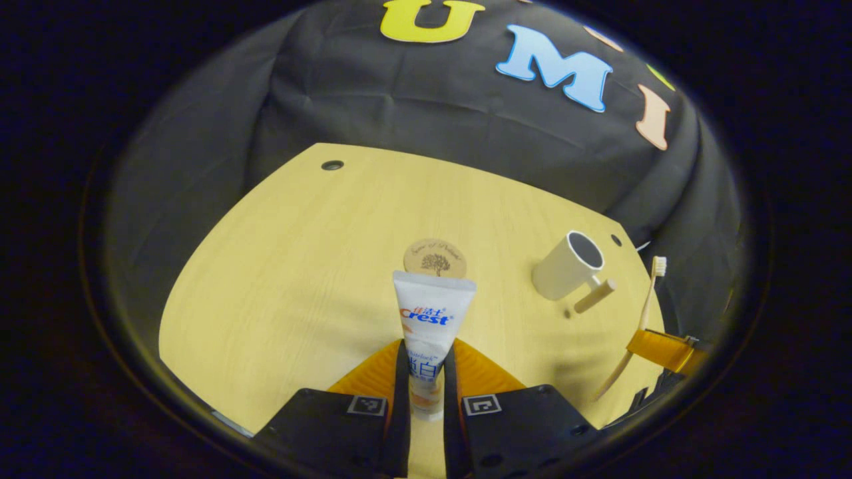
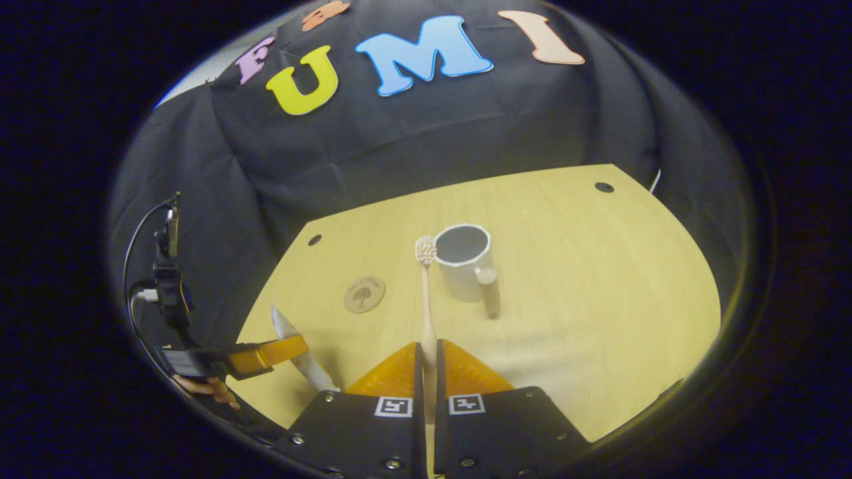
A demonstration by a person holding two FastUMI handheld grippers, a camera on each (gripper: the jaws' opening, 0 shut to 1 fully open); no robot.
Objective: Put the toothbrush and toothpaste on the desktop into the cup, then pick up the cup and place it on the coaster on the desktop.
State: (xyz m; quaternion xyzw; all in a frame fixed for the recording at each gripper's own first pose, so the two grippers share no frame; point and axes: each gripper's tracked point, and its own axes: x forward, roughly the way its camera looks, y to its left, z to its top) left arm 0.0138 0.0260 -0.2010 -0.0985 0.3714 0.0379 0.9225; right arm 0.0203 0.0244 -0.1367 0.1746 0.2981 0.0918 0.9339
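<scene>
Wooden-handled toothbrush (image 2: 426,303) stands clamped between the fingers of the right gripper (image 2: 426,372), bristles up, lifted above the desktop (image 2: 599,293). The left gripper (image 1: 426,382) is likewise closed on the toothpaste tube (image 1: 429,319), held upright off the desktop. The white cup (image 2: 466,263) stands empty toward the far edge, with the round coaster (image 2: 364,293) apart from it, nearer the left edge. Both items look picked up, so loading the cup comes next: each must be carried over the rim, tipped downward and released inside.
</scene>
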